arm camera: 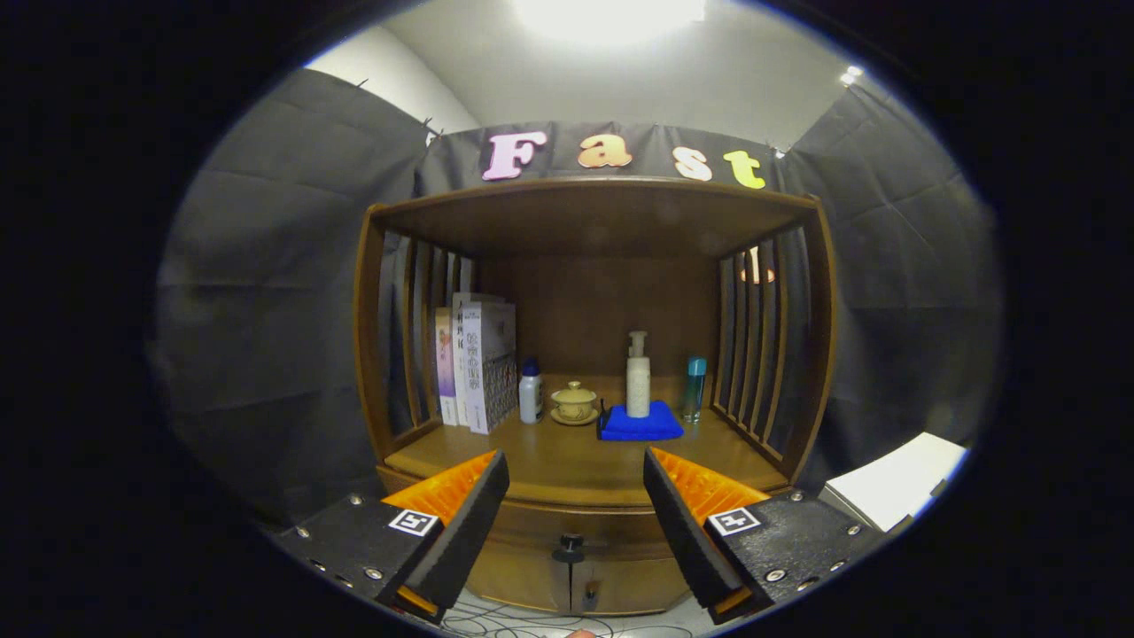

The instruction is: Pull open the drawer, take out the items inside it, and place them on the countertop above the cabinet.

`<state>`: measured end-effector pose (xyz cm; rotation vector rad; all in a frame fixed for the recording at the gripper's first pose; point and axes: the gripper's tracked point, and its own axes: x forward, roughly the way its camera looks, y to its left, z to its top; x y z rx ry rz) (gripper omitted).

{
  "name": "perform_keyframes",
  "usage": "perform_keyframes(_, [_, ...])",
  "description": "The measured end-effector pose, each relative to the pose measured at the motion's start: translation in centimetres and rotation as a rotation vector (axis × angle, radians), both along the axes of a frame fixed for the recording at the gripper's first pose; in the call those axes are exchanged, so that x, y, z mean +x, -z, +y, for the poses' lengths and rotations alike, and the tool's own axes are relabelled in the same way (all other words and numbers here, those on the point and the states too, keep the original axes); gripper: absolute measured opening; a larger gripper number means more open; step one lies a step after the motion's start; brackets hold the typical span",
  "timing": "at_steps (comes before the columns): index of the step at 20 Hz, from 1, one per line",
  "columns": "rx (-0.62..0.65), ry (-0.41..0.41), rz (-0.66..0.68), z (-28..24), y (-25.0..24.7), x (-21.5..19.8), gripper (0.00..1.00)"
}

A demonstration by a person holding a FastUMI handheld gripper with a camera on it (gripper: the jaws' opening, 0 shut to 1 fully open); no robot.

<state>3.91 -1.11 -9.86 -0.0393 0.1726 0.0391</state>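
Fingers of the gripper are spread wide apart and hold nothing. Between them, low down, sits the drawer with its small dark knob, pushed in. Farther back, on the countertop, stand books at the left, a little cup, and a pump bottle on a blue cloth.

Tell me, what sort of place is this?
Likely a staged recording booth, not a real home: black cloth walls surround one wooden cabinet holding books, a teacup and bottles. The open gripper faces its closed drawer's knob.
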Motion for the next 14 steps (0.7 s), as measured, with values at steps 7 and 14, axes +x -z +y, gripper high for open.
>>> perform_keyframes(7, [-0.102, -0.024, 0.059, 1.3, 6.8, 1.5, 0.95])
perform_keyframes(14, [-0.143, 0.039, 0.051, 2.8, 12.0, 2.5, 0.95])
